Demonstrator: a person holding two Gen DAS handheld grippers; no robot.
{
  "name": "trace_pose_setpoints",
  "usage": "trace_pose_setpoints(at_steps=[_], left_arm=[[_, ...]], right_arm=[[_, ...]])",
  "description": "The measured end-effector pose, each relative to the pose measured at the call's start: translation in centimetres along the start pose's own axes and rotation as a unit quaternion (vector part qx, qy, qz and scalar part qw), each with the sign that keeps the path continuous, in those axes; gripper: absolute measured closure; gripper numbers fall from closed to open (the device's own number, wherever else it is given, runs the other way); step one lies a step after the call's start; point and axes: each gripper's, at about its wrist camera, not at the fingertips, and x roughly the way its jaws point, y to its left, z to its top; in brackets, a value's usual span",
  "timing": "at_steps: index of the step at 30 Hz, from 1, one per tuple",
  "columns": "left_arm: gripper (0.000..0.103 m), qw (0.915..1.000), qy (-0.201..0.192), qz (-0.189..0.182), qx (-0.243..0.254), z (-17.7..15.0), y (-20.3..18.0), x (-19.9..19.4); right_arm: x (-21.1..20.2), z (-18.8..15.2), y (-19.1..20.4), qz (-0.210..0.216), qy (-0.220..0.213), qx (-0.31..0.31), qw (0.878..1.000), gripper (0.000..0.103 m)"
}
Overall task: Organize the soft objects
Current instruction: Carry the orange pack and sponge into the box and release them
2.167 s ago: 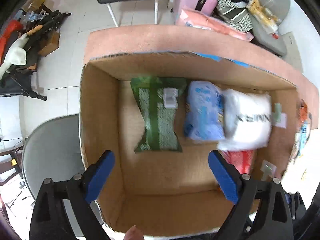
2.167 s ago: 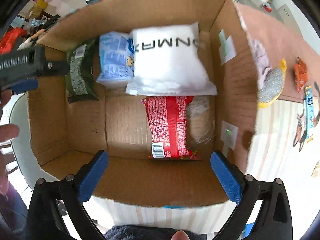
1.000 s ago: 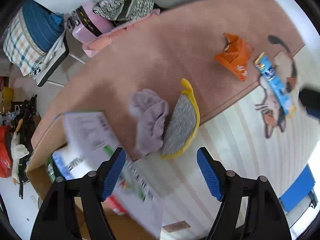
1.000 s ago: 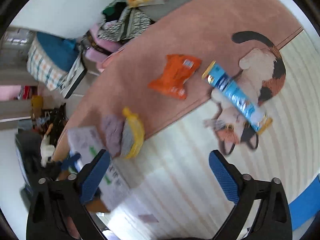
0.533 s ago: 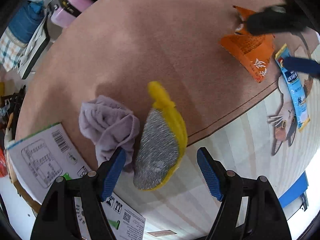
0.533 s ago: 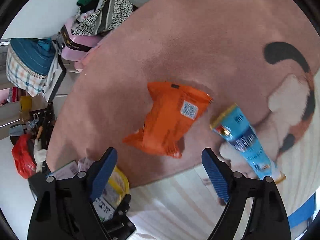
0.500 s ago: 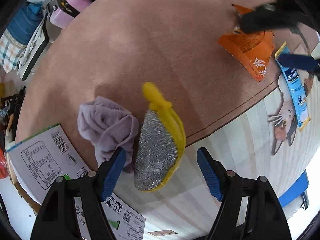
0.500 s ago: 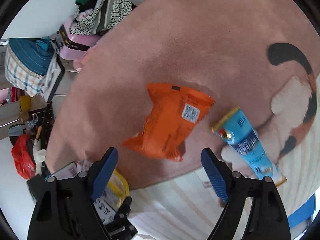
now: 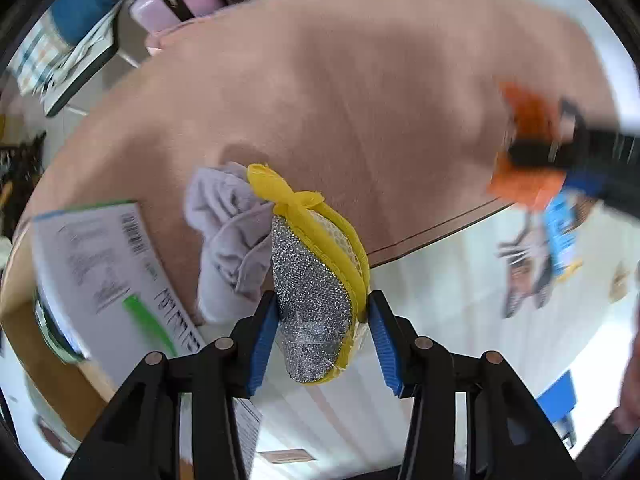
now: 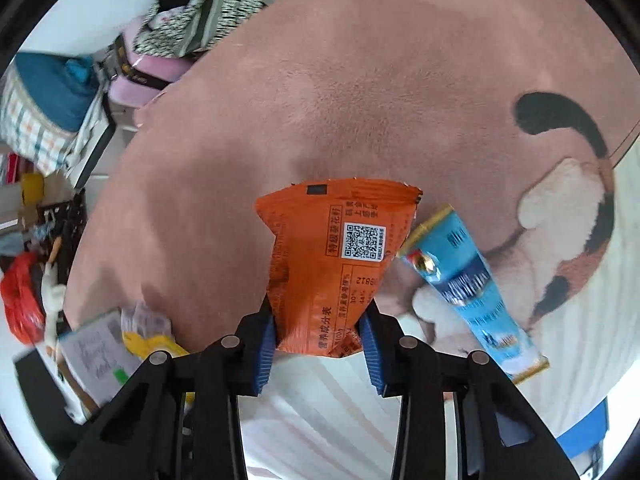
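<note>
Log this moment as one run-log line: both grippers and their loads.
left gripper: shut on yellow scrubber | right gripper: shut on orange snack packet | purple cloth, blue tube: on mat

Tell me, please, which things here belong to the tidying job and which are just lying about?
Job: yellow scrubbing pad in the left gripper; orange snack packet in the right gripper; lilac cloth; blue packet; cardboard box.

Lying about: pink case; checked bag.

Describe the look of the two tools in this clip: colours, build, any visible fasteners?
Both match: the left tool and right tool have matte black angular linkage arms with round silver pivot pins, ending in two fingers faced with ribbed blue pads. No cables, sleeves or printed markings are visible.
</note>
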Motion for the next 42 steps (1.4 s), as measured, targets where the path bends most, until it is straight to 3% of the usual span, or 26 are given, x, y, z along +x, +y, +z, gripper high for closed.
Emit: trace_pose_setpoints(at_steps=[3, 9, 19, 25, 32, 38, 42], left_arm=[[0.061, 0.9987, -0.031, -0.034, -0.023, -2.0, 1.3, -3.1], [0.061, 0.9928, -0.086, -0.067, -0.049, -3.8, 5.2, -10.1], [0.061, 0.9825, -0.132, -0.074, -0.109, -9.4, 16.1, -15.8], [0.061, 0.9768, -0.111, -0.068, -0.170, -14.3, 24.8, -13.5], [0.061, 0.9699, -0.015, -0.094, -0.224, -16.5, 32.1, -4.7], [0.061, 0.9639, 0.037, -0.122, -0.234, -15.9, 33.4, 1.0], [0.058, 0.9614, 0.056, -0.134, -0.234, -15.3, 33.2, 2.5]], right_arm=[[-1.8, -1.9, 0.8, 0.004, -0.014, -0.028, 0.999, 0.064], [-5.8, -7.6, 3.9, 0.034, -0.029, -0.094, 0.995, 0.065], [-10.1, -20.8, 15.6, 0.063, -0.049, -0.234, 0.969, 0.065], [-6.2, -28.5, 24.8, 0.061, -0.016, -0.315, 0.947, 0.065], [2.2, -33.5, 33.3, 0.001, 0.026, -0.389, 0.921, 0.065], [8.3, -34.3, 36.2, -0.054, 0.058, -0.410, 0.909, 0.065], [10.6, -34.5, 37.0, -0.068, 0.072, -0.401, 0.911, 0.064]])
